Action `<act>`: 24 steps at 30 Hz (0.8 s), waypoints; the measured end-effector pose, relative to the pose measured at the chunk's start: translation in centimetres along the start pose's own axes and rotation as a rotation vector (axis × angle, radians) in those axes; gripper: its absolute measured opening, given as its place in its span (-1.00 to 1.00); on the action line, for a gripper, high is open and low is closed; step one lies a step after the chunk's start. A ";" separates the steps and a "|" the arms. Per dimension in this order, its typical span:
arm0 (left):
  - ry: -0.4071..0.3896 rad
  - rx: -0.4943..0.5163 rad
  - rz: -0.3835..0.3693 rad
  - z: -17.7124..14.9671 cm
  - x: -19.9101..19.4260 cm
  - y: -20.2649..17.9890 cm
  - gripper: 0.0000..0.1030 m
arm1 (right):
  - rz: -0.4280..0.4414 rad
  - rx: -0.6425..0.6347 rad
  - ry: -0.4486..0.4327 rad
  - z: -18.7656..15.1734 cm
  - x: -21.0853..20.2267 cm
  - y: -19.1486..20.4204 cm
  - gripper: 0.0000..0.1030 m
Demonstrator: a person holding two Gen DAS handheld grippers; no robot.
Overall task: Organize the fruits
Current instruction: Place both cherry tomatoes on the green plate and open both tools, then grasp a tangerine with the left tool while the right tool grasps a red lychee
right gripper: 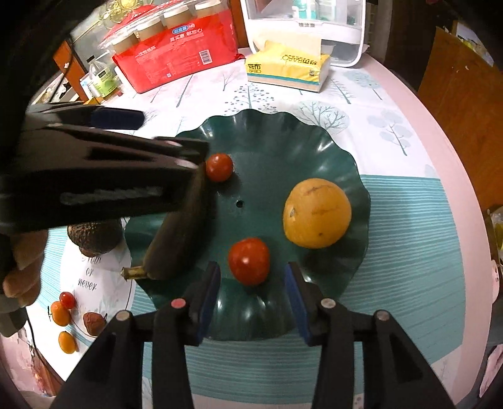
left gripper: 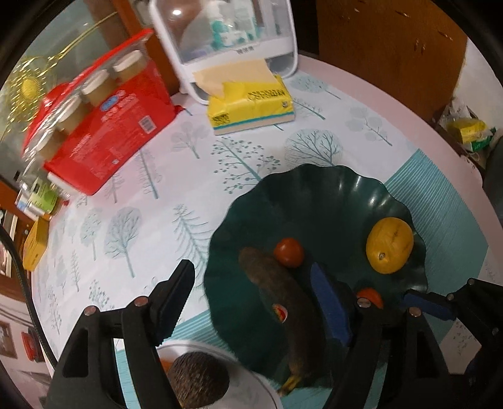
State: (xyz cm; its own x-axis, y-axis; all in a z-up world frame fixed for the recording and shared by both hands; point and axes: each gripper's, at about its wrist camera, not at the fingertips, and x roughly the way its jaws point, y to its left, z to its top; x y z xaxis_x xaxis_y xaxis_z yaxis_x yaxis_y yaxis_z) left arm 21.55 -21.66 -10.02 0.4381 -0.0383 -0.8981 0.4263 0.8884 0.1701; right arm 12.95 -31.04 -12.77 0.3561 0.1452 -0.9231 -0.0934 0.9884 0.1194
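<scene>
A dark green wavy plate (right gripper: 276,141) holds an orange (right gripper: 317,212), two cherry tomatoes (right gripper: 249,260) (right gripper: 219,167) and an overripe dark banana (right gripper: 180,232). My right gripper (right gripper: 251,295) is open, its blue pads just short of the nearer tomato. My left gripper (left gripper: 251,302) is open above the banana (left gripper: 283,299), and shows from the side in the right wrist view (right gripper: 125,157). In the left wrist view the plate (left gripper: 314,195), orange (left gripper: 389,245) and one tomato (left gripper: 288,252) show.
A white plate (right gripper: 97,277) at the left holds an avocado (right gripper: 94,237), small tomatoes (right gripper: 61,311) and a brown fruit (right gripper: 93,322). At the back stand a yellow tissue pack (right gripper: 287,67), a red package of cups (right gripper: 176,47) and a white box (right gripper: 301,25).
</scene>
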 end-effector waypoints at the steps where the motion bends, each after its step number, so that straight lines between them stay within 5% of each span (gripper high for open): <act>1: -0.005 -0.013 -0.002 -0.3 -0.5 0.3 0.46 | -0.002 0.004 -0.002 -0.1 -0.2 0.1 -0.16; 24: -0.178 -0.214 -0.004 -11.2 -14.3 10.0 0.52 | -0.017 0.044 -0.096 -3.3 -8.1 5.9 -0.16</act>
State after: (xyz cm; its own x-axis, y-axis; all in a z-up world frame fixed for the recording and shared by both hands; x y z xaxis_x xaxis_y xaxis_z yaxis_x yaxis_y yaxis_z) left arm 10.67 -7.05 0.00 0.5765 -0.1051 -0.8103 0.2596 0.9639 0.0597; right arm 6.43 -26.55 -5.85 0.4451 0.1302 -0.8860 -0.0464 0.9914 0.1224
